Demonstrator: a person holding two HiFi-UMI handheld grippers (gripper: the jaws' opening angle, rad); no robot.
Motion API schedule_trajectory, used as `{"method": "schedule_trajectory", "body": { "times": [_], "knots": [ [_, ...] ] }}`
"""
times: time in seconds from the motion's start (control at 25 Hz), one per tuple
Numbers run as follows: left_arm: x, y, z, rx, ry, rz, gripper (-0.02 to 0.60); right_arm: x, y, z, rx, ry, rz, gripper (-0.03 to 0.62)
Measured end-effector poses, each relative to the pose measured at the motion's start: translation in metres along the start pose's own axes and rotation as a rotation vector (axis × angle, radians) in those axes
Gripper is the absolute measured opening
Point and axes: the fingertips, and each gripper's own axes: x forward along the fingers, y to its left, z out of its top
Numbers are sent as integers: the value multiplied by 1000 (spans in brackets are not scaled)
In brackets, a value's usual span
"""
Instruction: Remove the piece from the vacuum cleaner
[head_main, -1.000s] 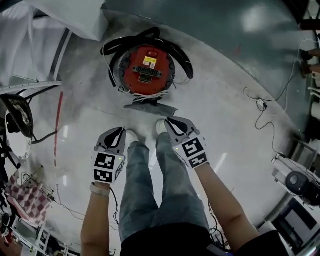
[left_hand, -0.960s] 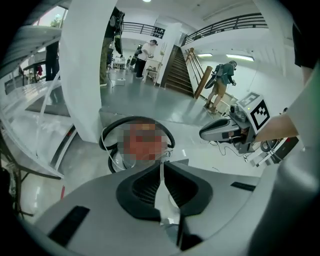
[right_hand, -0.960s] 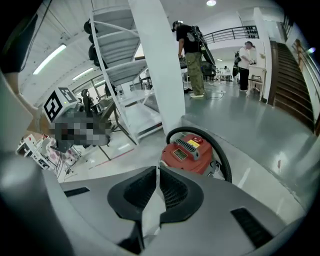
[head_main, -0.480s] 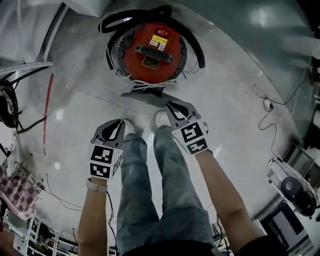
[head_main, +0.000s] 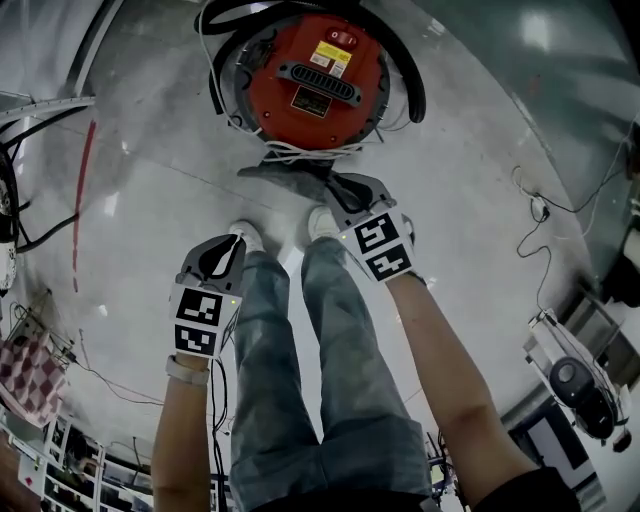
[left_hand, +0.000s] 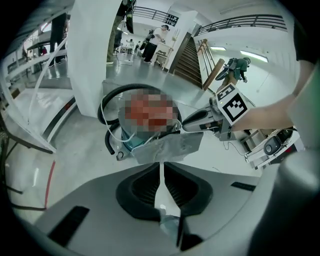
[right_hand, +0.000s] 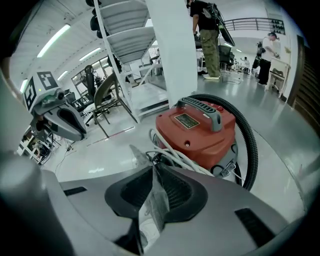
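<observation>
The red vacuum cleaner (head_main: 315, 85) sits on the bare concrete floor (head_main: 150, 190) just ahead of the person's white shoes (head_main: 246, 237). Its black hose (head_main: 412, 85) curls round the far side and white cord (head_main: 300, 152) is bunched at the near edge. The grey piece (head_main: 285, 178) lies against that near edge, a thin flat flap. The right gripper (head_main: 338, 190) has its jaws pinched onto one end of it, and its own view shows the sheet squeezed between them. The left gripper (head_main: 232, 245) hangs back beside the left leg, jaws pressed together and well apart from the piece.

There is open floor on both sides (a red strip (head_main: 83, 200) marks the left, and a loose cable (head_main: 540, 210) trails off to the right).

A second ago the right gripper was back by the shoe, short of the piece; it has since reached forward onto it. The left gripper has barely shifted.
</observation>
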Motion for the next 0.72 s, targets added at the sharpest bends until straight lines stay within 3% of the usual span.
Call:
{"method": "schedule_trajectory", "body": {
  "times": [0.24, 0.72],
  "knots": [
    [6, 1, -8, -31, 22, -4, 23, 20, -3, -10, -32, 65, 28, 74],
    [11, 8, -8, -88, 25, 29, 21, 41, 1, -16, -225, 170, 124, 64]
  ]
}}
